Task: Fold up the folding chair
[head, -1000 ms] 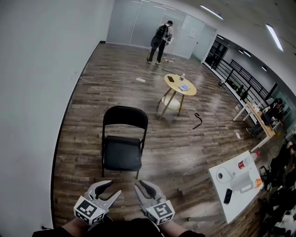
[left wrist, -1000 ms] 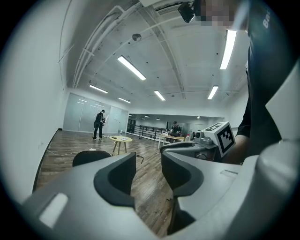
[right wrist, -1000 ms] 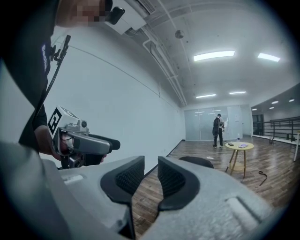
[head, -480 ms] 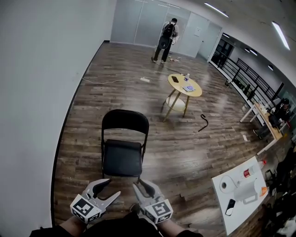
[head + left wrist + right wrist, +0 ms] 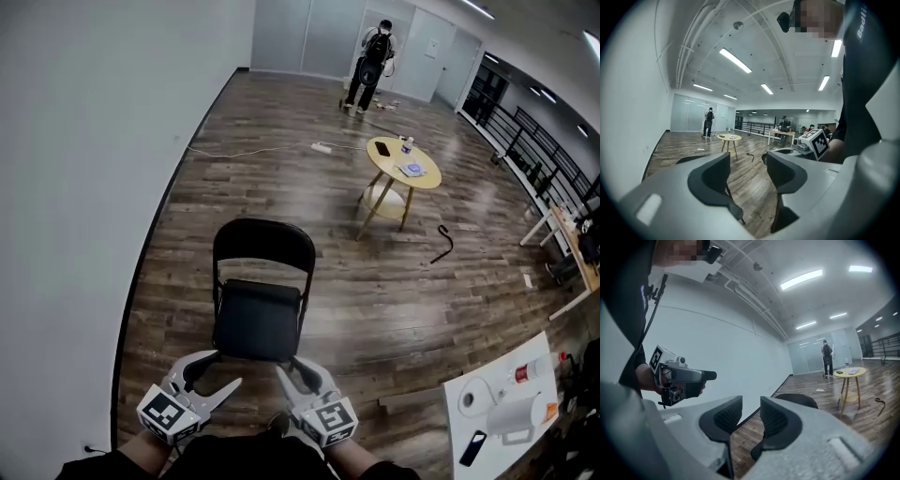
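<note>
A black folding chair [image 5: 261,292] stands unfolded on the wood floor, its seat facing me and its backrest [image 5: 262,246] on the far side. In the head view both grippers are just short of the seat's front edge and touch nothing. My left gripper [image 5: 216,371] is at the seat's front left corner, its jaws opening and empty. My right gripper [image 5: 296,368] is at the front right corner, its jaws opening narrowly with nothing between them. The left gripper view shows its jaws [image 5: 747,165] apart, with the chair [image 5: 690,159] beyond. In the right gripper view the gripper [image 5: 751,411] frames the backrest [image 5: 798,401].
A white wall [image 5: 84,187] runs close along the chair's left. A round yellow side table [image 5: 403,170] stands beyond, a black hooked object [image 5: 442,246] on the floor near it. A white table [image 5: 511,412] with a paper roll sits at lower right. A person [image 5: 373,52] stands far off.
I have come closer to the chair, and both grippers have reached its seat's front edge. The left jaws stand wider than before.
</note>
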Action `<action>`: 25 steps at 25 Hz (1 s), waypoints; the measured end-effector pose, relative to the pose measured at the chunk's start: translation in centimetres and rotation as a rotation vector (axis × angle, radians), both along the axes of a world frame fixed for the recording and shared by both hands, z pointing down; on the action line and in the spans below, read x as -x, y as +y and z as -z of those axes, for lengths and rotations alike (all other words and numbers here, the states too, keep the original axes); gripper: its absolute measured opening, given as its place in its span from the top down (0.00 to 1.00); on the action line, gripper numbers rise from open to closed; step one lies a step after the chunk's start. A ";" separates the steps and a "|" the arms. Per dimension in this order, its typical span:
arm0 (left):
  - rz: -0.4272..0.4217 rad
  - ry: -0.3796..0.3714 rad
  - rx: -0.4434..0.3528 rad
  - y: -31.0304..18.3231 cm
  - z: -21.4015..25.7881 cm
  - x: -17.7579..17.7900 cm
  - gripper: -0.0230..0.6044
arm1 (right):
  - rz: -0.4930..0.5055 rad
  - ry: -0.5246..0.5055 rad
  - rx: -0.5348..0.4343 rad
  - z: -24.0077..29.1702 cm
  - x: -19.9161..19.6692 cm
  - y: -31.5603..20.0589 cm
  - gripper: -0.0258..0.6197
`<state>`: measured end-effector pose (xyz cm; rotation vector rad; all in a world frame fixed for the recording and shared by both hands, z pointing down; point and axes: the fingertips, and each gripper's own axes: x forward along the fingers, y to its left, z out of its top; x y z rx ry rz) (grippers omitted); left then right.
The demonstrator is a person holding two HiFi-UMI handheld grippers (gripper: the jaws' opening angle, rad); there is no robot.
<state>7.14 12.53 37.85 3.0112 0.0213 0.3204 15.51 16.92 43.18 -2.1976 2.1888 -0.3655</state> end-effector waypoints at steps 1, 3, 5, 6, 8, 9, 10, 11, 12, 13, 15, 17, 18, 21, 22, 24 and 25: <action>0.014 -0.008 0.003 -0.2 -0.1 -0.5 0.58 | 0.007 -0.007 0.005 -0.4 -0.5 -0.1 0.79; 0.041 -0.023 0.005 -0.7 -0.1 -1.4 0.58 | 0.019 -0.022 0.016 -1.2 -1.3 -0.3 0.79; 0.061 -0.045 -0.005 -1.1 0.2 -2.1 0.58 | 0.024 -0.037 0.025 -1.8 -1.9 -0.4 0.78; 0.065 -0.055 -0.010 -1.3 0.3 -2.4 0.58 | 0.025 -0.043 0.028 -2.0 -2.1 -0.5 0.78; 0.065 -0.064 -0.014 -1.8 0.4 -2.8 0.57 | 0.025 -0.054 0.036 -2.3 -2.3 -0.8 0.78; 0.064 -0.065 -0.012 -2.2 0.4 -3.1 0.57 | 0.024 -0.058 0.040 -2.5 -2.4 -1.0 0.78; 0.061 -0.065 -0.012 -2.5 0.4 -3.3 0.57 | 0.021 -0.060 0.045 -2.7 -2.6 -1.2 0.78; 0.055 -0.065 -0.013 -2.9 0.4 -3.5 0.57 | 0.016 -0.062 0.050 -2.8 -2.8 -1.4 0.78; 0.045 -0.062 -0.018 -3.3 0.3 -3.6 0.57 | 0.008 -0.064 0.053 -2.9 -2.9 -1.7 0.78; 0.026 -0.053 -0.028 -3.7 0.1 -3.8 0.57 | -0.001 -0.065 0.055 -3.0 -3.1 -2.0 0.78; -0.017 -0.031 -0.044 -4.6 -0.4 -4.0 0.57 | -0.025 -0.065 0.062 -3.1 -3.5 -2.4 0.78; -0.038 -0.023 -0.039 -5.8 -0.6 -4.3 0.57 | -0.054 -0.067 0.075 -3.4 -3.8 -3.0 0.78; -0.050 -0.023 -0.039 -6.4 -0.6 -4.5 0.57 | -0.070 -0.069 0.082 -3.6 -3.9 -3.4 0.77; -0.075 -0.026 -0.039 -8.7 -0.6 -4.9 0.56 | -0.121 -0.075 0.099 -3.8 -4.2 -4.8 0.77; -0.083 -0.023 -0.043 -9.6 -0.4 -5.0 0.56 | -0.137 -0.075 0.104 -3.8 -4.2 -5.3 0.77; -0.116 -0.002 -0.060 -11.1 0.0 -5.3 0.56 | -0.168 -0.075 0.117 -3.9 -4.2 -6.2 0.76; -0.133 0.005 -0.071 -11.9 0.3 -5.5 0.56 | -0.185 -0.077 0.125 -4.1 -4.3 -6.6 0.76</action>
